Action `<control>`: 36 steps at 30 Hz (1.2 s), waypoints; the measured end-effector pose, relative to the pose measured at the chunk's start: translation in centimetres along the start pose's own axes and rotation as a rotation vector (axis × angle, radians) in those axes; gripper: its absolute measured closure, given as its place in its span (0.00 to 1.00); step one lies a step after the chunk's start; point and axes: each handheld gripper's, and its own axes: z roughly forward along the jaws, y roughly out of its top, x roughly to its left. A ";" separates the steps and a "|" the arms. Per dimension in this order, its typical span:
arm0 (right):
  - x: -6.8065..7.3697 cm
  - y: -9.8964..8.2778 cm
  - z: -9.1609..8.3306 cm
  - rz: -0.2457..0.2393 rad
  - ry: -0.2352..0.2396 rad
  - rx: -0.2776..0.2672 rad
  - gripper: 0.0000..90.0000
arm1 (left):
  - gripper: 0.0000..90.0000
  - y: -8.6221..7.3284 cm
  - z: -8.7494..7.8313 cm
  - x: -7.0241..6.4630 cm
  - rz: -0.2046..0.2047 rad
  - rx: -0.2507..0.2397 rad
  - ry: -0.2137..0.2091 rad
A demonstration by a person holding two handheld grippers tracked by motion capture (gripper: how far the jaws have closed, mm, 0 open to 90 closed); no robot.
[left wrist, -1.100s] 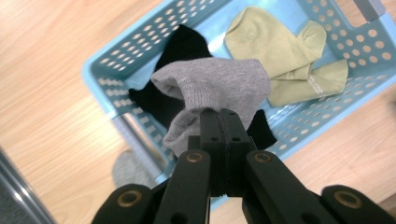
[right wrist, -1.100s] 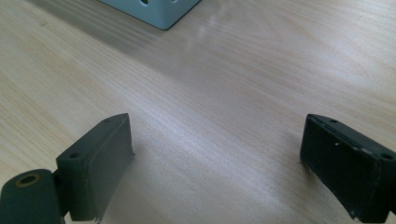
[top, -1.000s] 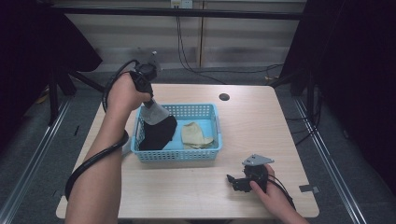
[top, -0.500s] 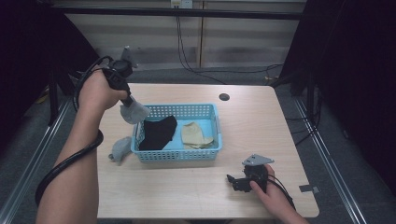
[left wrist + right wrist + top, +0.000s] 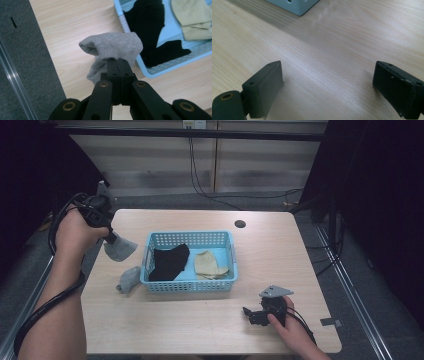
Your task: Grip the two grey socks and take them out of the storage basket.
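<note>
My left gripper (image 5: 112, 240) hangs over the table's left part, shut on a grey sock (image 5: 120, 249) that droops from its tips; the left gripper view shows the jaws (image 5: 117, 61) pinching this grey sock (image 5: 112, 46). A second grey sock (image 5: 128, 279) lies on the table below it, beside the light blue basket (image 5: 190, 286). Inside the basket lie a black sock (image 5: 170, 261) and a beige sock (image 5: 210, 265). My right gripper (image 5: 252, 314) rests open on the table near the front right, with only bare wood between its jaws (image 5: 327, 85).
The wooden table (image 5: 280, 250) has a round cable hole (image 5: 240, 224) at the back right. The basket's corner (image 5: 297, 5) sits ahead of the right gripper. Grey floor (image 5: 22, 62) and a metal rail run along the table's left edge.
My left gripper carried a grey sock out of the basket and leftward over the table. Another grey sock came to lie beside the basket. The right gripper stayed still.
</note>
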 end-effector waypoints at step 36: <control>0.0 0.0 0.0 0.001 0.000 -0.002 0.10 | 0.52 -3.0 8.1 0.0 -0.061 -0.043 -0.025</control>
